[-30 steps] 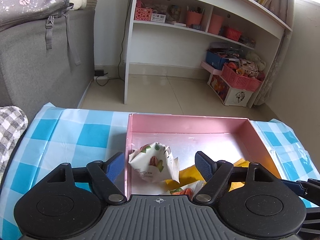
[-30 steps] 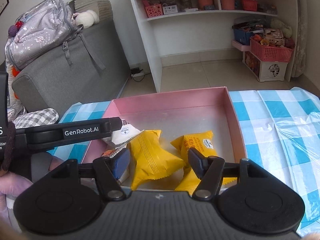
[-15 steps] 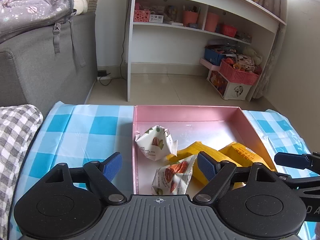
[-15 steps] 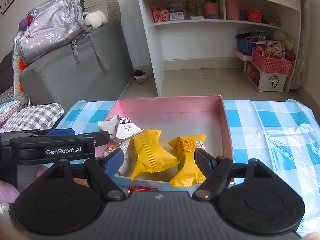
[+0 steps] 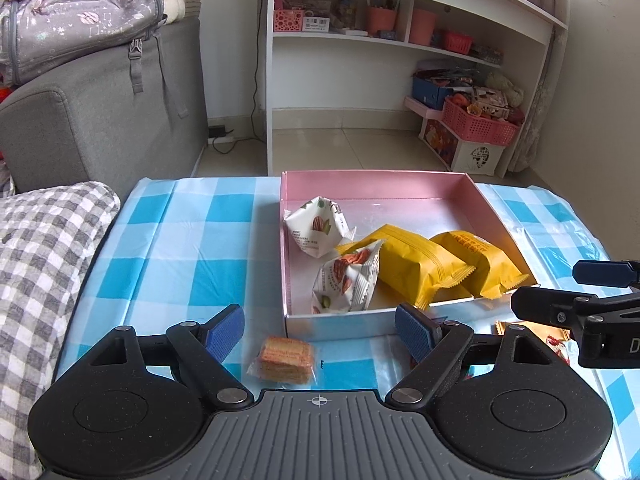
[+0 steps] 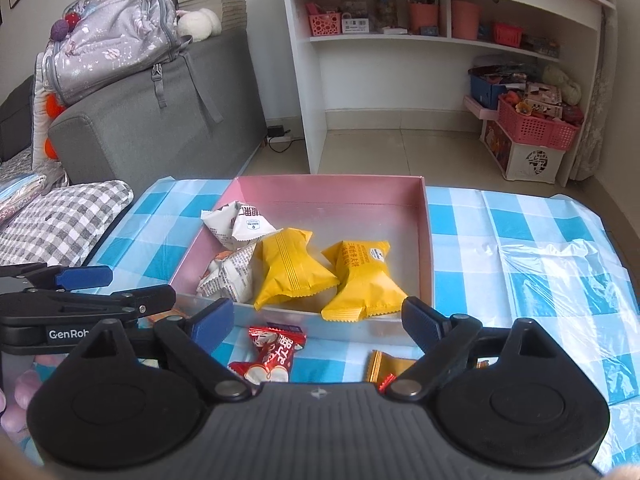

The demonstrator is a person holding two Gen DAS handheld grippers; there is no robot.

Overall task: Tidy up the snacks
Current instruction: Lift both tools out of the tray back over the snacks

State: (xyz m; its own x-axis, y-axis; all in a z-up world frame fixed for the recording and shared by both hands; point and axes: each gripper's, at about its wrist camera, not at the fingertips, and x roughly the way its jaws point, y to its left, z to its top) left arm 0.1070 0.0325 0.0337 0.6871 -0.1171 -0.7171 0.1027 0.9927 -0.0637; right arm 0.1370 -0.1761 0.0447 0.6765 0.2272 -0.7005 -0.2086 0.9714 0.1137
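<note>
Both grippers empty: left gripper (image 5: pixel 319 330) jaws opening over cracker packet (image 5: pixel 285 359) just ahead; right gripper (image 6: pixel 317 322) jaws opening above red wrapper (image 6: pixel 274 354); best centred squarely before closing.

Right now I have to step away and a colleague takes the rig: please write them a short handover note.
Left hand-held gripper: jaws opening, nothing between them.
Right hand-held gripper: jaws opening, nothing between them.
Done: two yellow packets and two white nut packets lie in the pink box.
Left: wafer pack, red wrapped snack and gold packet lie on the checked cloth in front of the box.
</note>
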